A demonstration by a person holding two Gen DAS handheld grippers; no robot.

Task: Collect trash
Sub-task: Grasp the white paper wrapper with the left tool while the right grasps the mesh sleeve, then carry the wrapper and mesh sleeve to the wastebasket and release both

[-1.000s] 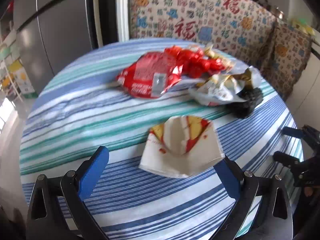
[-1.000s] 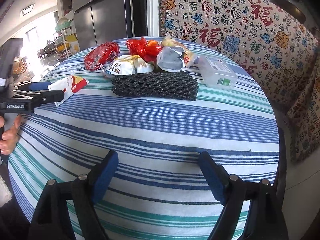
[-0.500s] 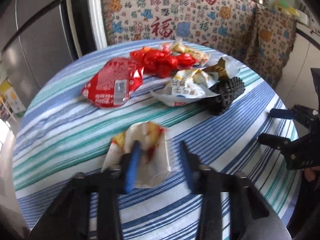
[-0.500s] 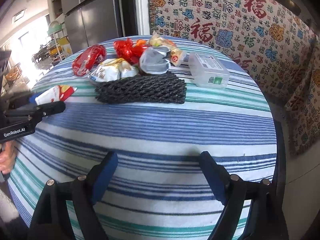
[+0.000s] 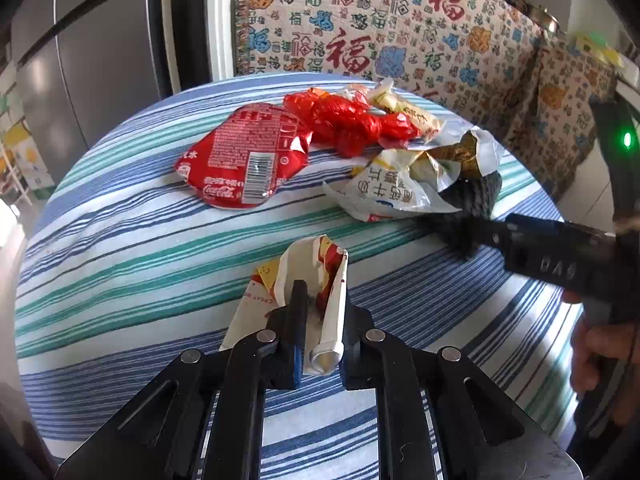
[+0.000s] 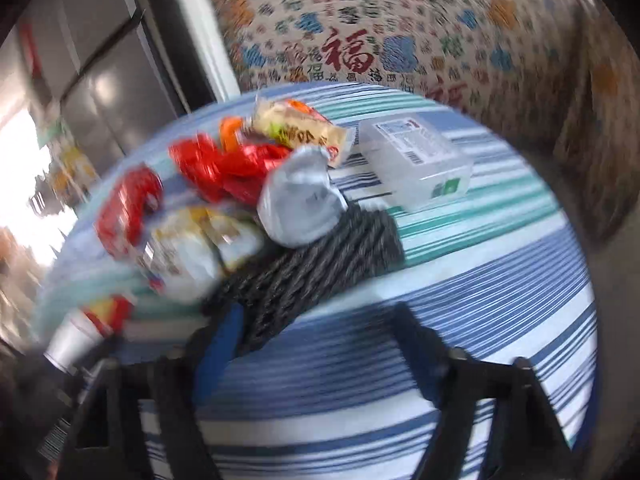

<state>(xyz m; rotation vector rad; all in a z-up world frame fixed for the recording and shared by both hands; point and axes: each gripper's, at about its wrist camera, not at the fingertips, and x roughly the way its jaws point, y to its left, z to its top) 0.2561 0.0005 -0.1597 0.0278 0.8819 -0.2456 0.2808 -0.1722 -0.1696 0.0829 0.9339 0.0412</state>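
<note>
left gripper (image 5: 320, 320) now clamped on paper wrapper (image 5: 304, 280) | right gripper (image 6: 316, 336) spread, swinging toward black mesh (image 6: 320, 256) at 11 o'clock | first piece secured

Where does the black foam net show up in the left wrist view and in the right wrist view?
Left wrist: black foam net at right of centre, partly under the white snack bag.
Right wrist: black foam net at centre, just beyond the right gripper.
Shared landmark: red plastic bag.
</note>
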